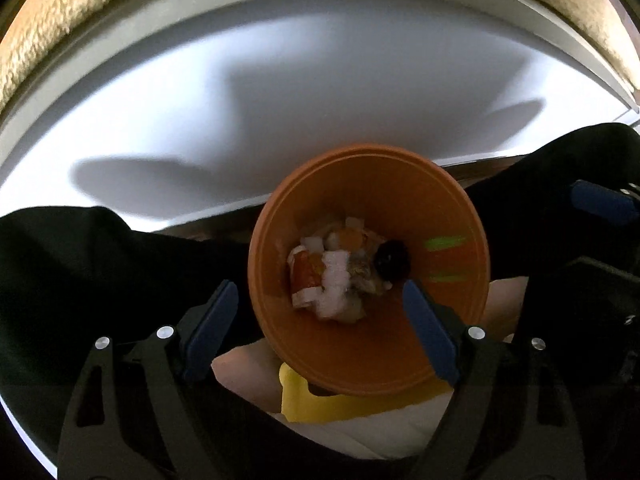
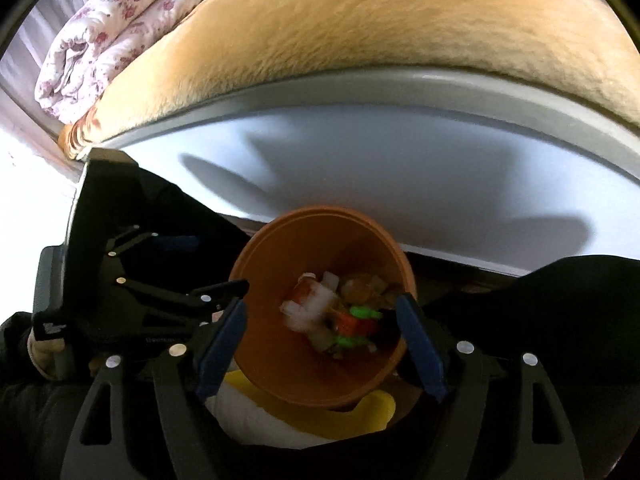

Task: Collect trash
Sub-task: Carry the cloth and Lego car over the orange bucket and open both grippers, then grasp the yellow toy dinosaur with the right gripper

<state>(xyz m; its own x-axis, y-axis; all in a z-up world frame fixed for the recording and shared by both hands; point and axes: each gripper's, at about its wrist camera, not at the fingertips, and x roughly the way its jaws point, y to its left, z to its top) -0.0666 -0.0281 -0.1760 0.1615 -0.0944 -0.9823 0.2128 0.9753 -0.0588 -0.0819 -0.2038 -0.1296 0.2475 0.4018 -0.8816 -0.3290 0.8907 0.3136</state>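
Observation:
An orange bin [image 1: 400,200] stands on the floor below the white table edge; it also shows in the right wrist view [image 2: 280,248]. Crumpled white, orange and green trash [image 1: 336,276] lies in its bottom, also in the right wrist view [image 2: 332,316]. My left gripper [image 1: 320,332] is open above the bin's mouth, with nothing between its blue pads. My right gripper [image 2: 322,340] is open over the bin too, and a green scrap [image 2: 362,314] shows blurred among the trash below it.
A white table [image 1: 280,100] lies behind the bin, with a beige fluffy blanket [image 2: 360,24] and a floral quilt [image 2: 104,32] beyond it. A yellow object [image 1: 316,404] and white cloth lie under the bin. Black sleeves flank the bin.

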